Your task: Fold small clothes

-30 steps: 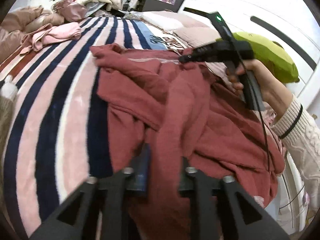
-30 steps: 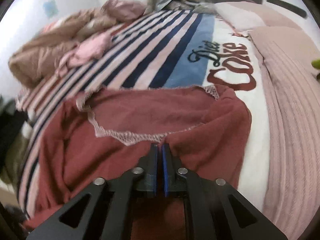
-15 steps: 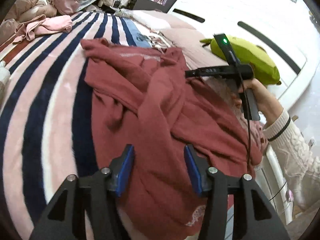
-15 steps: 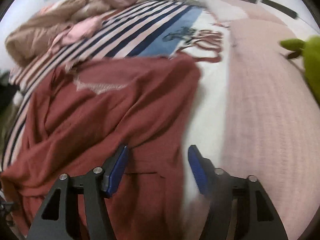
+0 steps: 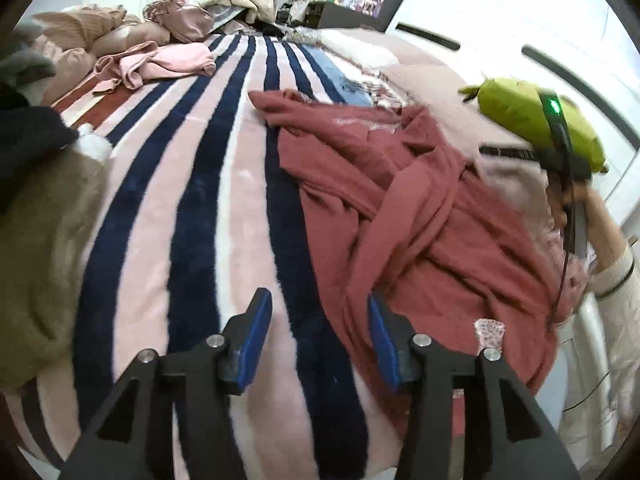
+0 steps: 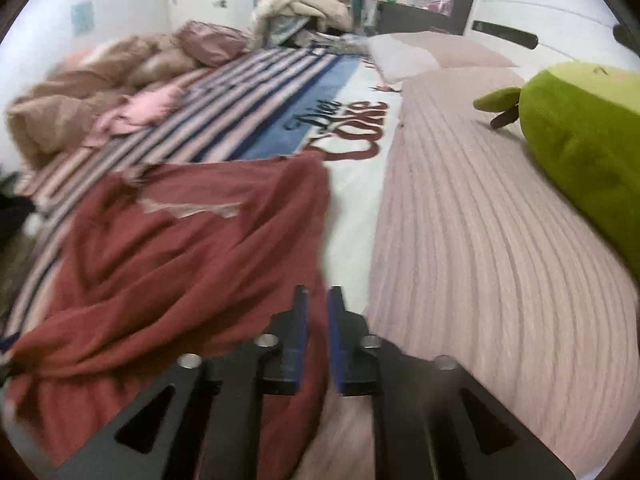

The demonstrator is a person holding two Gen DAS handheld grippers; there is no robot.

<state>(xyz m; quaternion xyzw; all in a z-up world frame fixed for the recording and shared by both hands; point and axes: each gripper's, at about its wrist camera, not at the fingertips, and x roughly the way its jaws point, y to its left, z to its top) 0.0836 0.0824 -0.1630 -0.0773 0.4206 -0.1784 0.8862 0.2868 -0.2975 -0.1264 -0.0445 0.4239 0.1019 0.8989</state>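
Although the rust-red knit garment (image 5: 404, 216) lies spread on the bed, we judge the folding barely begun: its body is rumpled, a long sleeve is thrown diagonally across the middle, and no clean fold line shows. It rests on the striped pink, white and navy plush blanket (image 5: 208, 208), with its lace-trimmed neckline toward the far end and its hem at the near right, close to the bed's edge.

Our left tool (image 5: 316, 344) hovers with its blue-padded fingers wide apart and nothing between them; its right finger is just beside the garment's left edge, over bare blanket. Our right tool (image 6: 318, 336) has its fingers drawn nearly together, and a fold of the garment's right edge (image 6: 192, 264) appears to run between them, though motion blur keeps us from being sure of the pinch.

What is left, as we see it: flatten the body, straighten and lay in both sleeves, then fold.

For room, the blanket to the left of the garment is open stripe, bounded by an olive-brown fuzzy throw (image 5: 40, 264) at the near left. To the right lies a ribbed pale-pink cover (image 6: 472, 232), open up to the green plush toy (image 6: 588, 152). Far off sit a crumpled light-pink garment (image 5: 160, 64) and heaped bedding, well apart from our work. The near right edge of the bed is the one to watch, since the hem may slide off.
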